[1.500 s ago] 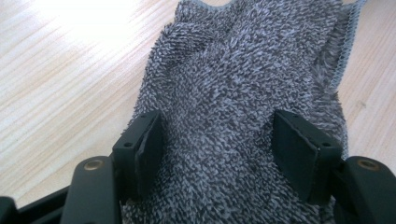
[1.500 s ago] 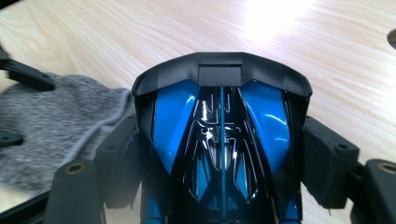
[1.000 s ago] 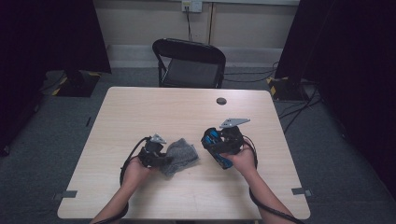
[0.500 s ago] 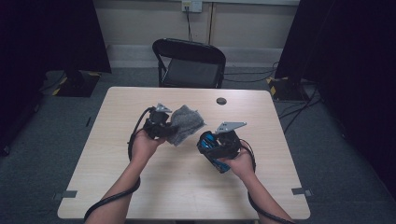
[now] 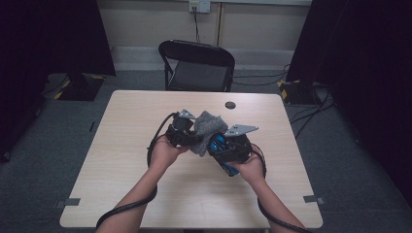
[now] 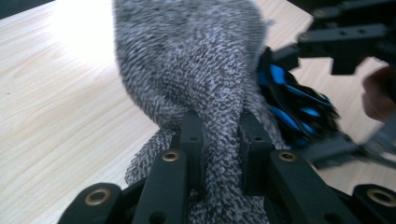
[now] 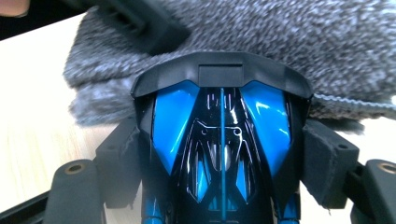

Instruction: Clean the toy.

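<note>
- Right now your left gripper is pinching a speckled grey knitted cloth; in the left gripper view the two black jaws are pressed into a bunched fold of that cloth, which rises toward 12 o'clock above them.
- Your right gripper is clamped on a glossy blue-and-black plastic toy car; in the right gripper view the car sits between the padded jaws, its nose pointing to 12 o'clock and touching the cloth.
- From the high view, both grippers meet near the middle of the pale wooden table, the cloth bridging them, the car just at 4 o'clock of it.
- A small dark round disc lies on the table at 12 o'clock from the grippers, well apart.
- A black folding chair stands beyond the table's far edge.
</note>
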